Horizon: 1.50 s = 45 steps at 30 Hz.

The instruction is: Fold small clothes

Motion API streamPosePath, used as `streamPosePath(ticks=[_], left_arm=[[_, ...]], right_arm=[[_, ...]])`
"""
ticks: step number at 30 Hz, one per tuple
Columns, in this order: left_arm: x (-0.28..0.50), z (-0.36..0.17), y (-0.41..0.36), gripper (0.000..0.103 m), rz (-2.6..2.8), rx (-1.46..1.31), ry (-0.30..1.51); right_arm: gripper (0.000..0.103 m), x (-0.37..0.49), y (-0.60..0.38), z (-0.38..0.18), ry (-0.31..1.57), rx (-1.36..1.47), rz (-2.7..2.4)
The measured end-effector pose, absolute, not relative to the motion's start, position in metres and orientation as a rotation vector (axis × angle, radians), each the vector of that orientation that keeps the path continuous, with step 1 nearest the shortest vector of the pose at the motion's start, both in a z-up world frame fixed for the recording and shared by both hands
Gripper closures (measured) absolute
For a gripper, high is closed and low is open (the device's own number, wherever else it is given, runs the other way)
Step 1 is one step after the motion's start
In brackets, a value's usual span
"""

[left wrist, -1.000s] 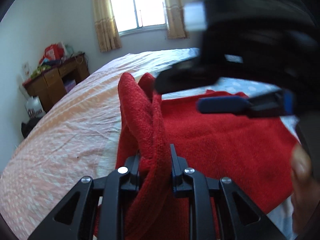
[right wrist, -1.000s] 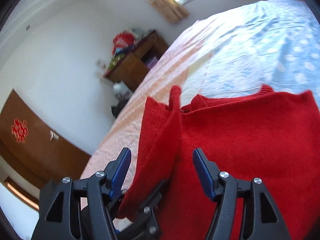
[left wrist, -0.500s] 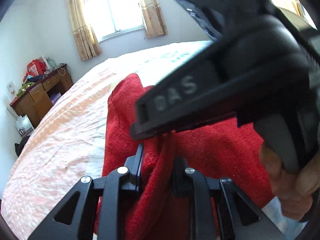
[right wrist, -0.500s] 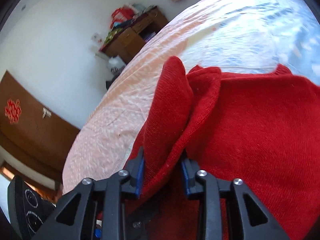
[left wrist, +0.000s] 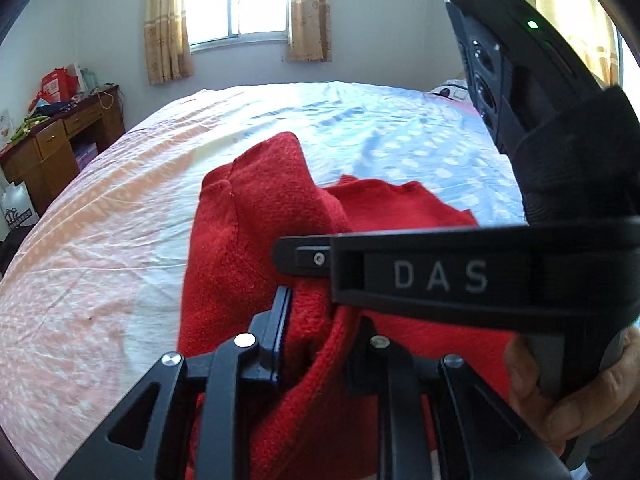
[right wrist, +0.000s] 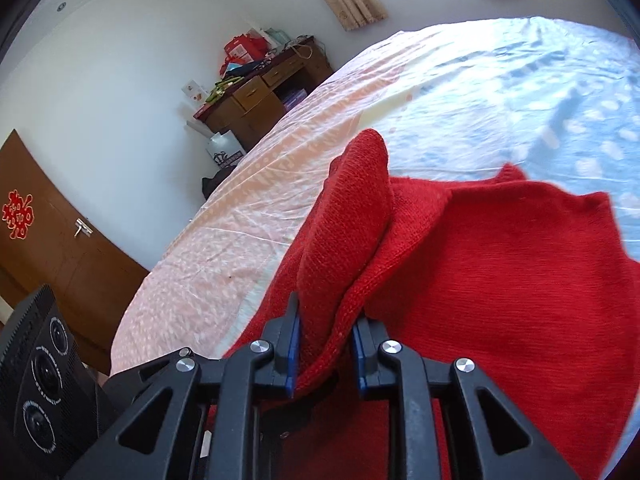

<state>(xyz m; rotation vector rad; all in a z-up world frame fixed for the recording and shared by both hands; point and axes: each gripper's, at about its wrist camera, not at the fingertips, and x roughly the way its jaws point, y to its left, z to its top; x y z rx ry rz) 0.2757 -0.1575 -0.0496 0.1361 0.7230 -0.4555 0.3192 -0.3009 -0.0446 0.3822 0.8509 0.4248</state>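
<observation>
A red knitted sweater [left wrist: 256,232] lies on the bed, partly lifted into a standing fold. My left gripper [left wrist: 320,332] is shut on a bunched fold of the sweater. My right gripper [right wrist: 326,340] is shut on the sweater [right wrist: 500,280] too, on a raised fold at its left side. The right gripper's black body [left wrist: 460,276], marked DAS, crosses the left wrist view just above the left fingers, so both grips sit close together. The rest of the sweater spreads flat to the right.
The bed [left wrist: 120,240] has a pink and light blue dotted sheet. A wooden desk [left wrist: 52,144] with clutter stands at the far left wall. A window with curtains [left wrist: 240,0] is behind the bed. A brown door [right wrist: 48,240] is at left.
My right gripper was open a second ago and has shut on the sweater's fold. Both grippers have lifted the fold and moved it right, closer together.
</observation>
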Motion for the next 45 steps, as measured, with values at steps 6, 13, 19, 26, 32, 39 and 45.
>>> streamPosePath(ticks=[6, 13, 19, 26, 32, 39, 45], left_arm=[[0.276, -0.050, -0.166, 0.080, -0.495, 0.127, 0.747], [0.277, -0.048, -0.184, 0.080, -0.520, 0.102, 0.769], [0.268, -0.045, -0.209, 0.080, -0.554, 0.098, 0.779], [0.264, -0.048, -0.235, 0.080, -0.562, 0.116, 0.790], [0.260, -0.047, -0.248, 0.080, -0.552, 0.120, 0.792], [0.258, -0.056, -0.271, 0.080, -0.518, 0.169, 0.818], [0.248, -0.063, -0.284, 0.080, -0.513, 0.232, 0.789]], right_arm=[[0.082, 0.303, -0.331, -0.042, 0.829, 0.384, 0.390], [0.082, 0.289, -0.353, -0.034, 0.804, 0.340, 0.346], [0.082, 0.277, -0.380, -0.030, 0.793, 0.329, 0.307], [0.083, 0.267, -0.405, -0.033, 0.793, 0.328, 0.270], [0.084, 0.262, -0.420, -0.036, 0.783, 0.345, 0.258], [0.084, 0.262, -0.442, -0.051, 0.804, 0.415, 0.259], [0.084, 0.254, -0.459, -0.067, 0.795, 0.510, 0.262]])
